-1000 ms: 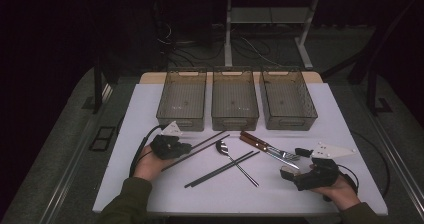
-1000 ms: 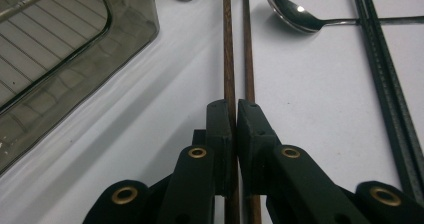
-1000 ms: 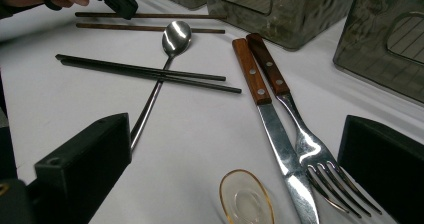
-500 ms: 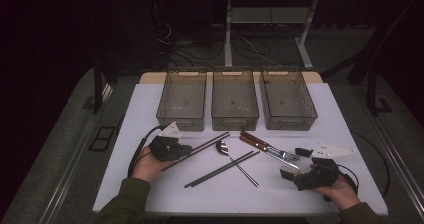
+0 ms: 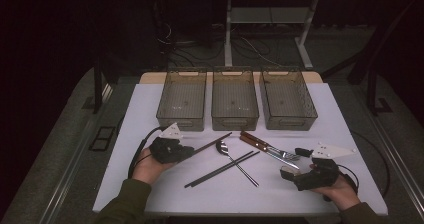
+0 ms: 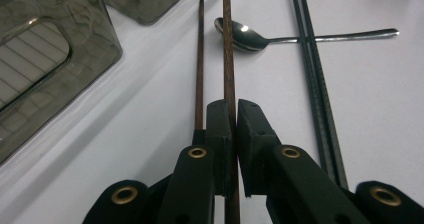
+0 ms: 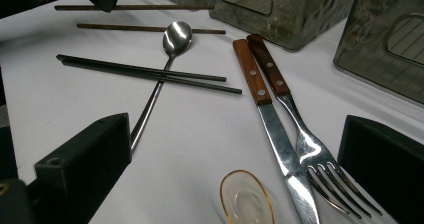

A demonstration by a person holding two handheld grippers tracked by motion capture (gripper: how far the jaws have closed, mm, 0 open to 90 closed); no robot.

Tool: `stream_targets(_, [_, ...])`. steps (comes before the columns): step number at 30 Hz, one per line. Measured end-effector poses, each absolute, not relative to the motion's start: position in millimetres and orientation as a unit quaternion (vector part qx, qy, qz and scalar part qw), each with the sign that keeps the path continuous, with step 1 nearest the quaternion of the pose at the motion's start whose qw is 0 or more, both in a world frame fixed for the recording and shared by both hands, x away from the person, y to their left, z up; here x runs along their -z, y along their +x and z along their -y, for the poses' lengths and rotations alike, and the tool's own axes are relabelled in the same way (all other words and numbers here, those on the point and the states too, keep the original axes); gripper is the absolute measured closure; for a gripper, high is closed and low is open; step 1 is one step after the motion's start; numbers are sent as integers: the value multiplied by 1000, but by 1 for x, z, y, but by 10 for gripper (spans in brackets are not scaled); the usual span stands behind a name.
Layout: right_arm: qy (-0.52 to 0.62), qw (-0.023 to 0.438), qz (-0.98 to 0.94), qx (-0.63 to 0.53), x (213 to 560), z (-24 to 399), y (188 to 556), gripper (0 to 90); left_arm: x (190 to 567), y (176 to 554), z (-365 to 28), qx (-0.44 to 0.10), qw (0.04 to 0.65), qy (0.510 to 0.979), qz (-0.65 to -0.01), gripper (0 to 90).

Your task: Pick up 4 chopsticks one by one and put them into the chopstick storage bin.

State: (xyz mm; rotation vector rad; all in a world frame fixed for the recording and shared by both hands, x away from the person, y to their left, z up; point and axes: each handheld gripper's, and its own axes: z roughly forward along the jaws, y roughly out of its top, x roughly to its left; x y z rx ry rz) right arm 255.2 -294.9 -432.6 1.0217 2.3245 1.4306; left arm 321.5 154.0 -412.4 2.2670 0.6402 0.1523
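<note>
Chopstick work is in hand: the left claw (image 6: pixel 234 134) is closed on one brown wooden chopstick (image 6: pixel 228 49), pinching it near its end, while the second brown chopstick (image 6: pixel 199 59) lies just beside it on the white tabletop (image 6: pixel 125 149), apart from the pads. To do this well, I judge the grip should stay firm and the stick be raised level, so its far tip does not drag its mate or swing into the spoon (image 6: pixel 245 34) lying just beyond. The right claw (image 7: pixel 235 154) rests wide open with nothing between its jaws, near the fork (image 7: pixel 305 149) and knife (image 7: pixel 265 114). A pair of black chopsticks (image 5: pixel 222 169) crosses the spoon's handle. Three grey bins (image 5: pixel 235 98) stand at the far edge; the left bin (image 5: pixel 182 99) is nearest the held stick, its wall close alongside.
</note>
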Motion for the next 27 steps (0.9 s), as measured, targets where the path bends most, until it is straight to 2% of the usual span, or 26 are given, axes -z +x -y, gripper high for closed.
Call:
stream_targets(12, [357,127,-788,-485,432,295,255,6,407,320,-154,-57,382,885,-261,845])
stream_targets(27, [363,109,-791,-479,431,298,256,7,396,325,-164,-61,393,874,-278,844])
